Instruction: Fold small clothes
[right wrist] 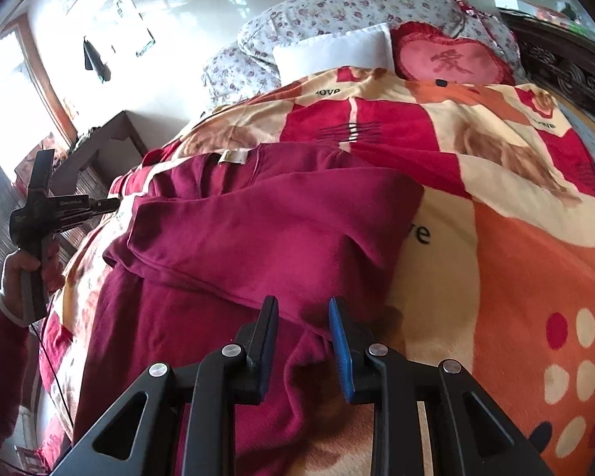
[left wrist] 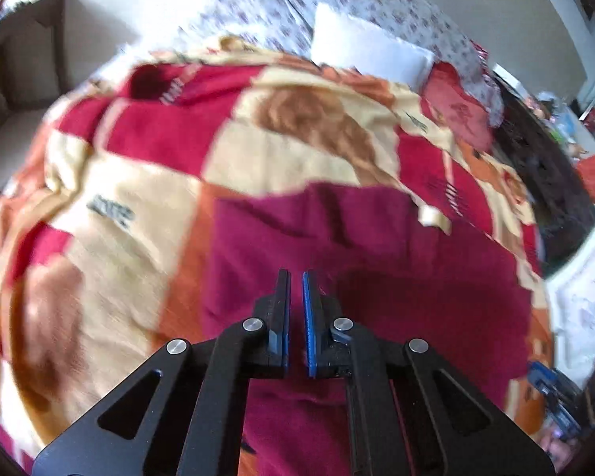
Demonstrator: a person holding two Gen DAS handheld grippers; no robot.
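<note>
A dark red garment [right wrist: 258,230] lies on the patterned blanket [right wrist: 515,238], one part folded over the rest, a small cream label [right wrist: 234,156] at its far edge. It also shows in the left wrist view [left wrist: 377,269], blurred. My right gripper [right wrist: 303,305] is open just above the garment's near fold, holding nothing. My left gripper [left wrist: 296,277] is nearly shut with a thin gap and nothing between its jaws, held above the garment. In the right wrist view the left gripper [right wrist: 111,204] is held in a hand off the bed's left side.
A white pillow [right wrist: 333,49], a pink heart cushion [right wrist: 452,59] and floral bedding [right wrist: 337,8] lie at the bed's head. A dark carved headboard [right wrist: 567,67] runs along the right. A brown cabinet [right wrist: 107,146] stands left of the bed.
</note>
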